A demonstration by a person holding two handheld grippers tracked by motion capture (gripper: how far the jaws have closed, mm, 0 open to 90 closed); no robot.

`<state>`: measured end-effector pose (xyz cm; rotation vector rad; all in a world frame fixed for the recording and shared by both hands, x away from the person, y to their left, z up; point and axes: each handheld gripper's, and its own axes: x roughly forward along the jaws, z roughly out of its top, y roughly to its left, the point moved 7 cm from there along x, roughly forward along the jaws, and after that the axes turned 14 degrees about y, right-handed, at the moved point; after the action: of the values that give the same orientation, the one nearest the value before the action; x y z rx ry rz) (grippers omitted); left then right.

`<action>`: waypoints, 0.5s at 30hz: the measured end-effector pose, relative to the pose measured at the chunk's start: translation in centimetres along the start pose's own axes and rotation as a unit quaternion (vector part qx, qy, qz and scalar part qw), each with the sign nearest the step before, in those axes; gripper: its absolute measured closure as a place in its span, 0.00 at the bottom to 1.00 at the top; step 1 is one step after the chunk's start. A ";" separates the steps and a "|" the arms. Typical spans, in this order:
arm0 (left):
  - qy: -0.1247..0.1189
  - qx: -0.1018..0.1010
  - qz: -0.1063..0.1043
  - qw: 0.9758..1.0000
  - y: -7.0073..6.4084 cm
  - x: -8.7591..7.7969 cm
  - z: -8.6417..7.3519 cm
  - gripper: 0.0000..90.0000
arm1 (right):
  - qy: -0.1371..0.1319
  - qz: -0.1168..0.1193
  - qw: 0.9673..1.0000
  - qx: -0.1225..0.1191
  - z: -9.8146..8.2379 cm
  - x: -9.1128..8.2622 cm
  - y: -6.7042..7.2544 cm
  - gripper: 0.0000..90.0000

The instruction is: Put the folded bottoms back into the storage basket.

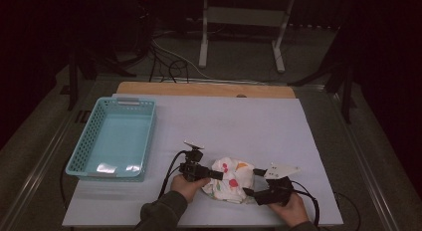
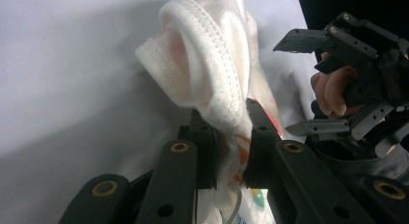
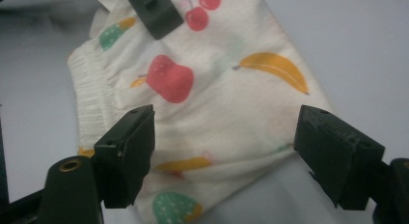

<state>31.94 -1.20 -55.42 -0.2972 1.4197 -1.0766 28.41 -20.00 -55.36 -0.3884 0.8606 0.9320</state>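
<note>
Garment (image 2: pixel 212 64) pinched between left jaws; right jaws straddle it, apart.

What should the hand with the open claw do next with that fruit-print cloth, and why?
Probably close the right gripper on the cloth. Its jaws stand open astride the fabric without pinching, while the left gripper already clamps a fold, so a second grip would let both lift it.

Bare white desk (image 1: pixel 239 121) lies open behind the cloth (image 1: pixel 230 180); a turquoise basket (image 1: pixel 113 136) blocks the left side.
</note>
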 end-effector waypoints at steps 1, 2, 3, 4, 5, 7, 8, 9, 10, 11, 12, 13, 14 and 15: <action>-0.001 0.000 -0.001 1.000 -0.1 -0.1 0.0 0.88 | -0.001 -0.001 1.000 -0.003 -0.1 -0.1 -0.1 0.24; -0.002 0.001 -0.001 1.000 -0.1 -0.3 0.1 0.88 | -0.001 -0.006 1.000 -0.002 -0.2 -0.3 -0.3 0.24; -0.004 0.003 0.000 1.000 -0.2 -0.5 0.2 0.88 | 0.000 -0.006 1.000 0.002 -0.3 -0.4 -0.4 0.23; -0.006 0.004 0.001 1.000 -0.3 -0.8 0.2 0.88 | -0.003 -0.008 1.000 0.004 -0.3 -0.5 -0.5 0.23; -0.006 0.006 0.001 1.000 -0.3 -1.0 0.3 0.88 | -0.001 -0.011 1.000 0.003 -0.5 -0.6 -0.6 0.23; -0.008 0.010 0.003 1.000 -0.5 -1.6 0.4 0.88 | 0.001 -0.016 1.000 0.007 -0.7 -0.9 -0.8 0.22; -0.008 0.010 0.003 1.000 -0.5 -1.6 0.4 0.88 | 0.000 -0.021 1.000 0.008 -0.7 -1.1 -0.9 0.22; -0.010 0.013 0.006 1.000 -0.6 -2.2 0.5 0.88 | -0.001 -0.023 1.000 0.008 -0.8 -1.2 -1.0 0.22; -0.011 0.015 0.007 1.000 -0.7 -2.6 0.6 0.88 | -0.001 -0.026 1.000 0.011 -0.8 -1.4 -1.1 0.21; -0.013 0.018 0.009 1.000 -0.7 -2.9 0.7 0.88 | -0.004 -0.029 0.999 0.013 -0.8 -1.5 -1.2 0.21; -0.015 0.019 0.011 1.000 -0.8 -3.3 0.7 0.88 | -0.005 -0.030 0.999 0.014 -0.7 -1.7 -1.3 0.21; -0.017 0.020 0.011 1.000 -0.9 -3.6 0.8 0.88 | -0.010 -0.030 0.999 0.020 -0.7 -1.7 -1.3 0.21; -0.018 0.022 0.013 1.000 -1.0 -4.0 0.9 0.88 | -0.007 -0.033 0.999 0.020 -0.7 -1.8 -1.3 0.21; -0.020 0.023 0.014 0.999 -1.0 -4.4 0.9 0.88 | -0.006 -0.033 0.999 0.015 -0.7 -1.9 -1.4 0.20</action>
<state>33.20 1.12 -51.67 -0.2632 1.3577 -1.0740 28.64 -22.25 -54.45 -0.3823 0.8454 0.8577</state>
